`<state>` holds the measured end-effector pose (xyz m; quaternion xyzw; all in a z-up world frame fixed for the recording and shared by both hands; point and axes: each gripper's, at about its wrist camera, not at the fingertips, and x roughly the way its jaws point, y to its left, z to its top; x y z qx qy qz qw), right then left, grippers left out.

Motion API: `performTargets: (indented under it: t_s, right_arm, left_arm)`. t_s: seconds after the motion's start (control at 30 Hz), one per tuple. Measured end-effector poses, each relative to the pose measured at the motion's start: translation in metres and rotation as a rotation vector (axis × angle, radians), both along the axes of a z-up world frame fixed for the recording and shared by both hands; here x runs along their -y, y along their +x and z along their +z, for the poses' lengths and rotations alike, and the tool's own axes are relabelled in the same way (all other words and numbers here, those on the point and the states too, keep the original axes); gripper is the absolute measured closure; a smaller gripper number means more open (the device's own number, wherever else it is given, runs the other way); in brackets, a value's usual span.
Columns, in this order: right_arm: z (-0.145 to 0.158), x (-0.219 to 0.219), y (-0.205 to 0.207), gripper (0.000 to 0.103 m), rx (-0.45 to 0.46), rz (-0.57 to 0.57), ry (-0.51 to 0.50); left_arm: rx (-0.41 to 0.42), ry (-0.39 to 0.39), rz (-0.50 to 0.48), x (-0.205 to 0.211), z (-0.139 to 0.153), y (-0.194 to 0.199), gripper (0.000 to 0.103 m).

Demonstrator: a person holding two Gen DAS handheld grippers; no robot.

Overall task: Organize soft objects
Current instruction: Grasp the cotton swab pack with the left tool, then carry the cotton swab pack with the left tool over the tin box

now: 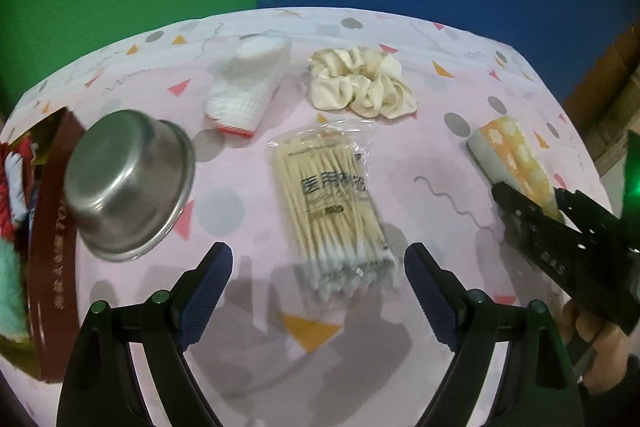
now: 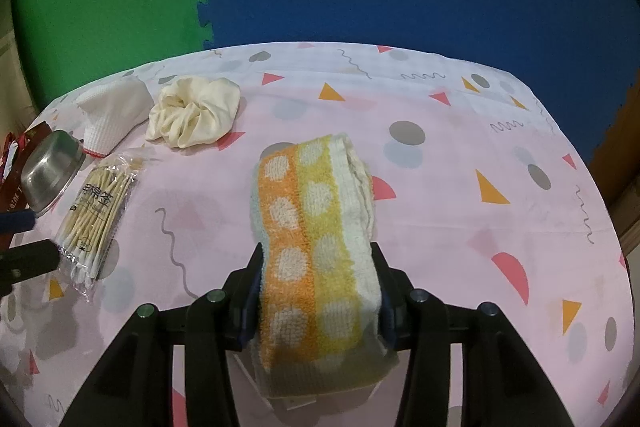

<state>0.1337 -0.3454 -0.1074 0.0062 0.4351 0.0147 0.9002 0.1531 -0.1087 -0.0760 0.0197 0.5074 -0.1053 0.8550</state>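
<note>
Left of the steel bowl (image 1: 128, 183), which lies tipped on its side and empty, a dark red cardboard box (image 1: 56, 227) holds fluffy teal and red soft items. Right of the bowl, the left gripper (image 1: 318, 267) gapes above a cotton-swab packet (image 1: 332, 203). Farther right, the right gripper (image 2: 318, 291) clamps the folded orange-and-yellow dotted towel (image 2: 316, 227), angled down over the pink patterned tablecloth (image 2: 460, 227).

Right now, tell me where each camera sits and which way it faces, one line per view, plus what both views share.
Left wrist: rides the left tongs, aimed down across the table at the cotton swab pack; its open fingers show, plus the right tongs and a hand.
Right wrist: rides the right tongs, aimed down at the folded towel they clamp; the left tongs' fingertips peek in at the left edge.
Shared: swab pack, scrunchie, steel bowl, white cloth, pink tablecloth.
</note>
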Motion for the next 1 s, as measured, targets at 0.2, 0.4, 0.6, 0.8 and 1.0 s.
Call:
performTargets:
  t_s: [0.2,0.4,0.6,0.8,1.0]
  right_arm:
    - [0.000,0.001,0.001,0.054,-0.001,0.000,0.008]
    - [0.000,0.000,0.001,0.054,-0.001,-0.001,0.015]
    - [0.000,0.001,0.001,0.054,-0.001,-0.001,0.015]
    - [0.000,0.001,0.001,0.054,-0.001,-0.001,0.015]
    - [0.000,0.000,0.001,0.054,-0.002,-0.002,0.015]
  left_arm:
    - [-0.018,0.014,-0.005,0.008,-0.011,0.013,0.018]
    - [-0.047,-0.013,0.035,0.002,-0.018,0.021,0.021]
    - [-0.014,0.023,-0.006,0.004,-0.014,0.015,0.060]
    - [-0.014,0.020,-0.021,0.001,-0.011,0.011,0.071]
    - [-0.009,0.025,-0.054,0.001,-0.006,-0.002,0.075]
